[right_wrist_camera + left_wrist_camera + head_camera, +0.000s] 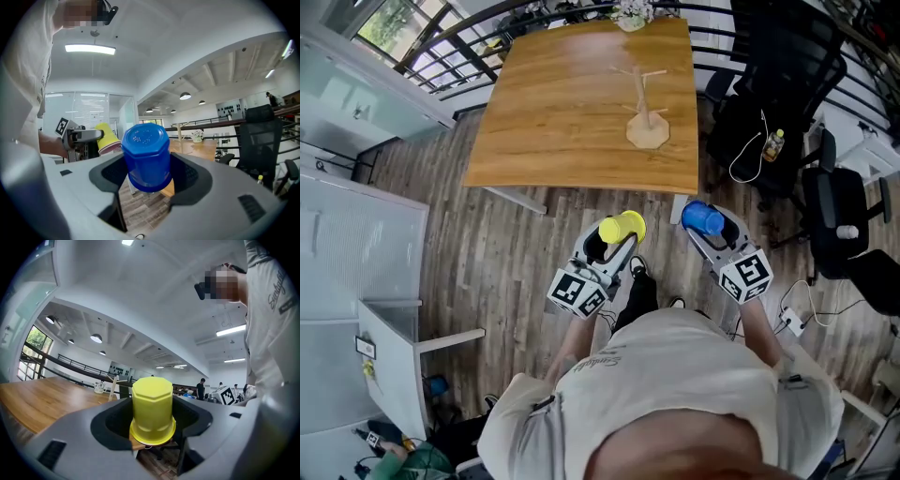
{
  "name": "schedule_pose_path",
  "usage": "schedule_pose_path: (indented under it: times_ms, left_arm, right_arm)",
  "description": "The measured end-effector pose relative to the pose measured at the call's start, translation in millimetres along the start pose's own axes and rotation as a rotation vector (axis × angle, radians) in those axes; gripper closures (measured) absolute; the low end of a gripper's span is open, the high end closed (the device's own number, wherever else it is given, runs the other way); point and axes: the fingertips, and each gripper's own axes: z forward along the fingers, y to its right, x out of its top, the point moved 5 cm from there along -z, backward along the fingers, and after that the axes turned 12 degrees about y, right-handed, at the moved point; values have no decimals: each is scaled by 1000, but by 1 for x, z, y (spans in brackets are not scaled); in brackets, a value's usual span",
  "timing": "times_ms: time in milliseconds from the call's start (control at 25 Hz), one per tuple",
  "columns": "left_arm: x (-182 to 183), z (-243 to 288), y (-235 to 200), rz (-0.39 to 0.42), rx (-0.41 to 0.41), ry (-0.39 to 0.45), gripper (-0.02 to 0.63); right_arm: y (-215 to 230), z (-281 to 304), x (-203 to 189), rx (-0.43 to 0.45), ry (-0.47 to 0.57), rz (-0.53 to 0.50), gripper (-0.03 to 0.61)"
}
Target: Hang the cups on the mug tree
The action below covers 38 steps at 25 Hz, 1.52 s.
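My left gripper (614, 242) is shut on a yellow cup (622, 228), which stands bottom up between the jaws in the left gripper view (152, 409). In my right gripper (711, 230) sits a blue cup (703, 217), gripped and also bottom up (146, 157). Both are held over the wooden floor, short of the near edge of the wooden table (553, 122). The wooden mug tree (646, 108) stands bare on the table's right half, ahead of both grippers. The right gripper view also catches the yellow cup (107, 136) at its left.
Black office chairs (787, 84) stand right of the table, with a small bottle (773, 144) and a white cable on one seat. A white flower pot (633, 14) sits at the table's far edge. Glass partitions and a white cabinet (356, 272) fill the left side.
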Motion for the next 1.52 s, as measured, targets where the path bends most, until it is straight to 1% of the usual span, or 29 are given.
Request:
schedule_pose_path:
  times_ms: [200, 400, 480, 560, 640, 720, 880, 1080, 1280, 1400, 1520]
  left_arm:
    - [22, 49, -40, 58, -83, 24, 347]
    - [32, 80, -81, 39, -167, 19, 347]
    - [33, 88, -98, 35, -200, 11, 347]
    - [34, 93, -117, 26, -222, 5, 347]
    - [32, 97, -136, 14, -230, 2, 348]
    - [31, 101, -153, -4, -226, 1, 347]
    - [33, 108, -180, -49, -202, 3, 347]
    - [22, 129, -203, -87, -186, -20, 347]
    - [20, 164, -215, -57, -194, -33, 347]
    - [29, 187, -219, -47, -198, -24, 347]
    - [34, 212, -221, -14, -216, -18, 347]
  right_arm:
    - [25, 54, 19, -7, 9, -46, 311]
    - [40, 112, 36, -31, 42, -97, 311]
    - [46, 132, 37, -57, 55, -91, 311]
    - [51, 149, 37, -88, 73, -61, 311]
    - [59, 163, 36, -121, 82, -47, 311]
    - [66, 175, 34, -149, 74, -53, 311]
    - [73, 195, 37, -167, 54, -61, 311]
    - [97, 213, 33, -199, 45, -46, 311]
    - [132, 230, 36, -197, 81, -39, 311]
    - [156, 241, 43, -194, 105, -32, 311]
    - [179, 253, 51, -177, 136, -33, 311]
